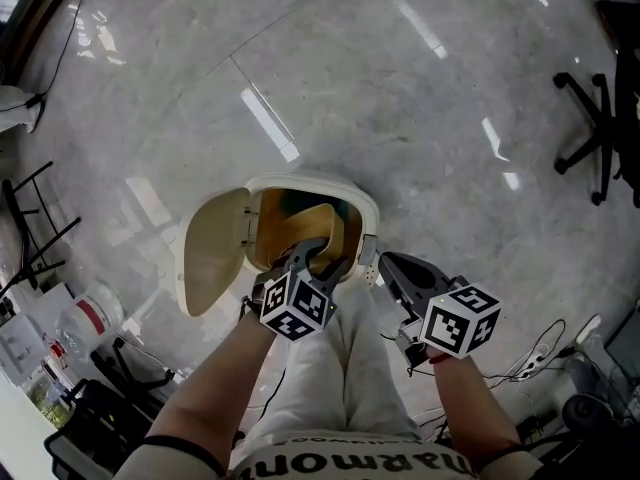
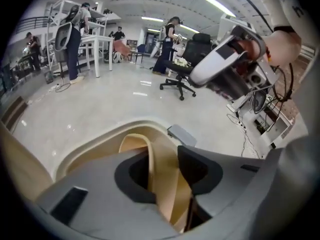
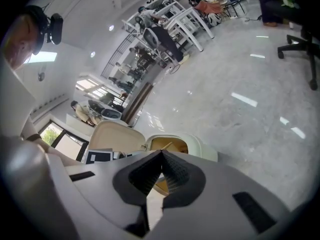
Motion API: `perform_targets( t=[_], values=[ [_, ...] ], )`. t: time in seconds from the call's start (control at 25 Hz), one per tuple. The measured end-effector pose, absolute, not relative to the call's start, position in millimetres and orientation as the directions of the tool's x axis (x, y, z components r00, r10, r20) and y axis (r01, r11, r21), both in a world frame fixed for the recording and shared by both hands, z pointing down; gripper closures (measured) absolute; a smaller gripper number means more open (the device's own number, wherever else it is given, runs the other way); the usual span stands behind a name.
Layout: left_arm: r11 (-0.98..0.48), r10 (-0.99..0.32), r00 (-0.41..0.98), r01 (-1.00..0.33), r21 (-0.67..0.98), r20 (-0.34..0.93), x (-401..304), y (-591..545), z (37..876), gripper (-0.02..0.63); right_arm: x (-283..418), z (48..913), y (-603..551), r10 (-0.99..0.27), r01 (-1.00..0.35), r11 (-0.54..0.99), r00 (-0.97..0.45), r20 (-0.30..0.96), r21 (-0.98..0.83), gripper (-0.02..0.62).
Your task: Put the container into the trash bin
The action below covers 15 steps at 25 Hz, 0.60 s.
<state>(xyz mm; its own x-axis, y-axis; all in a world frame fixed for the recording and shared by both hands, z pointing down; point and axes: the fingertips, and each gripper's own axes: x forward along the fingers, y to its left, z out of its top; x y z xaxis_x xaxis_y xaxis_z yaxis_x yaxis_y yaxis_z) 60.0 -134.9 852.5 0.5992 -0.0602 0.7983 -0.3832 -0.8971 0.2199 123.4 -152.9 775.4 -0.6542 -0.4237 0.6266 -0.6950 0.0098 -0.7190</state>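
Note:
A cream trash bin (image 1: 365,206) stands on the floor with its lid (image 1: 214,251) swung open to the left. A tan container (image 1: 310,226) stands on edge inside the bin's mouth. My left gripper (image 1: 322,255) points down into the bin, its jaws shut on the container's thin wall (image 2: 165,184). In the left gripper view the bin's rim (image 2: 100,139) curves just beyond the jaws. My right gripper (image 1: 387,261) hangs just right of the bin, shut and holding nothing. In the right gripper view, past its closed tips (image 3: 161,154), the bin (image 3: 202,145) and its lid (image 3: 115,134) show.
The floor is shiny grey marble. A black office chair (image 1: 592,128) stands at the far right. Cables and a power strip (image 1: 530,368) lie at the lower right. A black rack (image 1: 30,228) and a white bucket (image 1: 90,318) are at the left. People and white tables (image 2: 90,39) are far off.

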Motion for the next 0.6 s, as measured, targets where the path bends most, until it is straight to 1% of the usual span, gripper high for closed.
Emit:
perform_targets(
  t=[0.16, 0.24, 0.4, 0.6],
  values=[
    [-0.915, 0.004, 0.541, -0.338, 0.222, 0.841, 58.8, -131.0, 869.4, 0.477, 122.4, 778.0, -151.4, -0.421, -0.692, -0.005, -0.654, 0.629, -0.722, 0.592],
    [-0.925, 0.010, 0.522, -0.320, 0.206, 0.853, 59.1, -132.2, 875.9, 0.477, 123.1, 780.8, -149.6, -0.420, -0.689, -0.018, -0.652, 0.631, -0.724, 0.592],
    [-0.920, 0.009, 0.496, -0.337, 0.202, 0.868, 57.4, -137.2, 888.4, 0.476, 125.4, 785.8, -145.6, -0.415, -0.686, -0.036, -0.652, 0.635, -0.727, 0.592],
    [-0.924, 0.068, 0.443, -0.311, 0.224, 0.894, 51.1, -130.4, 908.8, 0.472, 127.6, 786.6, -144.3, -0.428, -0.676, -0.061, -0.647, 0.631, -0.735, 0.592]
  ],
)
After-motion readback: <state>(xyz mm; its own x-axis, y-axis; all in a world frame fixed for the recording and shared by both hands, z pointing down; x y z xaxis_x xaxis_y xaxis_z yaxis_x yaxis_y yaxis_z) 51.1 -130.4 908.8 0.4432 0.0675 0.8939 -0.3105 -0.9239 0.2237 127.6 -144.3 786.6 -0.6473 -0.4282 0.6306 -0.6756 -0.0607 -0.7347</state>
